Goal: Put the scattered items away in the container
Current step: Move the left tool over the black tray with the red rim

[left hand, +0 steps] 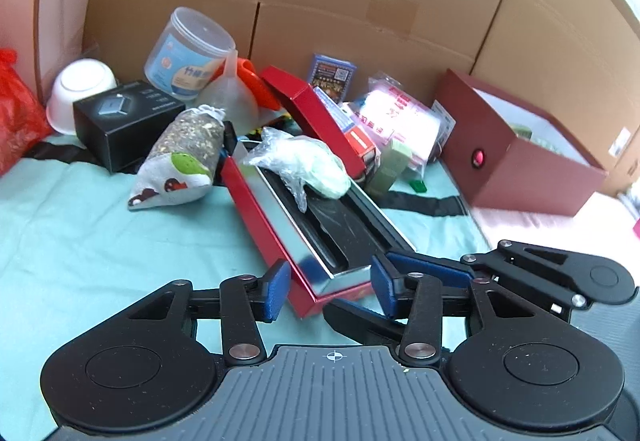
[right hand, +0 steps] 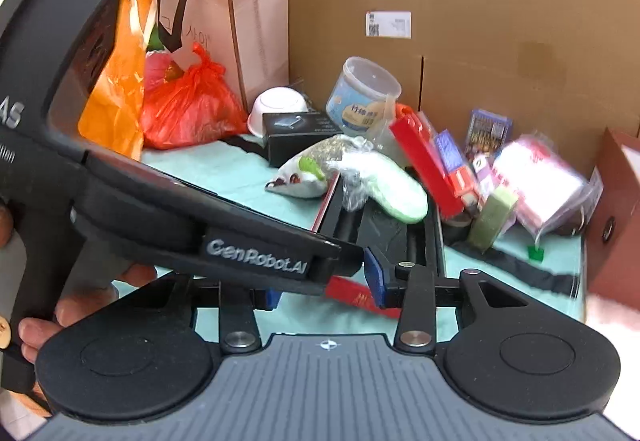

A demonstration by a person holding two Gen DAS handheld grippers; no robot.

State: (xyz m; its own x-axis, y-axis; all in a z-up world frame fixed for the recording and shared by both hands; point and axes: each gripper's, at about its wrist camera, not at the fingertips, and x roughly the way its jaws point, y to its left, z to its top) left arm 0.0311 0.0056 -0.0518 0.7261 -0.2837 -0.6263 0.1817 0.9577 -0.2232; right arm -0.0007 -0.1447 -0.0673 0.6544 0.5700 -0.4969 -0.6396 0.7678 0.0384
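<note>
Red metal caught the eye first: the long open tray-box [left hand: 280,225] lay on the mint cloth [left hand: 80,241], its near corner sitting between the spread pads of the left tool [left hand: 330,291], which stood apart and gripped nothing. The right tool [right hand: 324,293] was also apart, its pads flanking that same corner from the other side (the left tool's body hid one pad from the right wrist camera). A bagged green lump [left hand: 308,165] rested inside the tray. The container, a maroon box [left hand: 516,153], sat well to the right with something greenish dimly visible inside. By my reckoning, tidying had hardly advanced: the seed pouch [left hand: 180,161], black carton [left hand: 120,121], plastic jar [left hand: 188,53], funnel [left hand: 232,97], pink packet [left hand: 400,121] and green block [left hand: 388,165] all lay outside it.
</note>
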